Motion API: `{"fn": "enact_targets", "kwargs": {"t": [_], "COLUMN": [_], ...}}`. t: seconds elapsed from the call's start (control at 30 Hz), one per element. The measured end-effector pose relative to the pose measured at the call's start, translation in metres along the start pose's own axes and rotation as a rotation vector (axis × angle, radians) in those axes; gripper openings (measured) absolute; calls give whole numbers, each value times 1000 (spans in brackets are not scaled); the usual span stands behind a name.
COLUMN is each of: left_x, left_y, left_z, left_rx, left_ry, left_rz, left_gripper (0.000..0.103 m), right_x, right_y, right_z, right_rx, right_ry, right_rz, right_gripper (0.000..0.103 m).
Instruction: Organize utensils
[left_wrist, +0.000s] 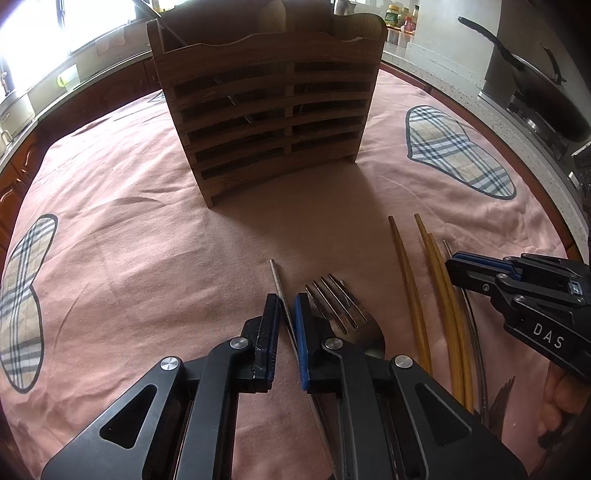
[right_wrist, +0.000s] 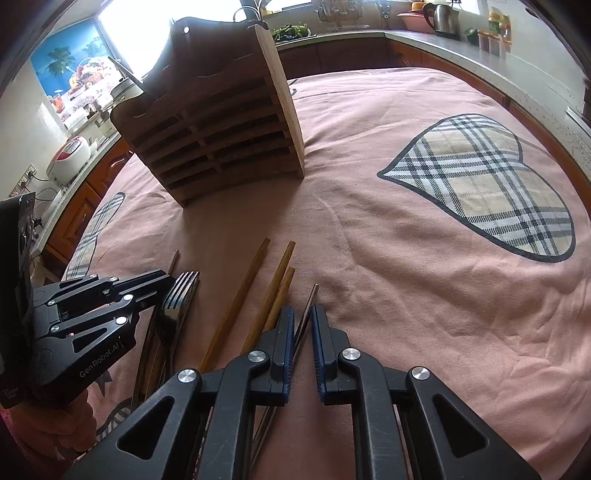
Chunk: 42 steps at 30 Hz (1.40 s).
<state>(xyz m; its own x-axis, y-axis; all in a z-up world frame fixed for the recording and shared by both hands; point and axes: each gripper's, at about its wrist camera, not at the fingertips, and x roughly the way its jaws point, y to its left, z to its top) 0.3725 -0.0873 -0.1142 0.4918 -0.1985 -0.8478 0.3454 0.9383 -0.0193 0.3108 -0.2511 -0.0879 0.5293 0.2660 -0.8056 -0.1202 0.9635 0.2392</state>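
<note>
Now my left claw (left_wrist: 286, 317) clamps a metal chopstick (left_wrist: 275, 275) beside the fork (left_wrist: 332, 302) on the pink-clothed desk (left_wrist: 129, 258), my right claw (right_wrist: 303, 325) clamps another metal chopstick (right_wrist: 312, 295), wooden rack (left_wrist: 266, 110) ahead.

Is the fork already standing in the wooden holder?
No, the fork lies flat on the pink cloth, well short of the wooden holder.

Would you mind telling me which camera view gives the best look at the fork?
The left wrist view. There the fork lies just right of the left gripper, with its tines seen from above and clearly separated. In the right wrist view the fork sits at the left, seen obliquely, its handle partly hidden behind the left gripper.
</note>
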Motion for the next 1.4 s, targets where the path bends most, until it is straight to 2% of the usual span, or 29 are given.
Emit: {"fn": "enact_targets", "kwargs": {"t": [0.13, 0.47, 1.03, 1.4], "left_x": [-8, -58, -144, -183], "left_y": [7, 25, 45, 51], "left_z": [-5, -16, -46, -65], "left_rx": [-32, -96, -177, -205], "left_ry": [-5, -82, -229, -305], "left_rz": [-48, -103, -124, -129], "left_gripper": [5, 4, 4, 4], "right_x": [-6, -36, -98, -141], "right_y": [-6, 4, 30, 44], "right_z": [-2, -4, -14, -24], "right_rx": [39, 41, 5, -31], "right_ry": [-12, -76, -209, -290], "right_rz": [29, 81, 130, 150], "right_gripper": [8, 6, 5, 4]}}
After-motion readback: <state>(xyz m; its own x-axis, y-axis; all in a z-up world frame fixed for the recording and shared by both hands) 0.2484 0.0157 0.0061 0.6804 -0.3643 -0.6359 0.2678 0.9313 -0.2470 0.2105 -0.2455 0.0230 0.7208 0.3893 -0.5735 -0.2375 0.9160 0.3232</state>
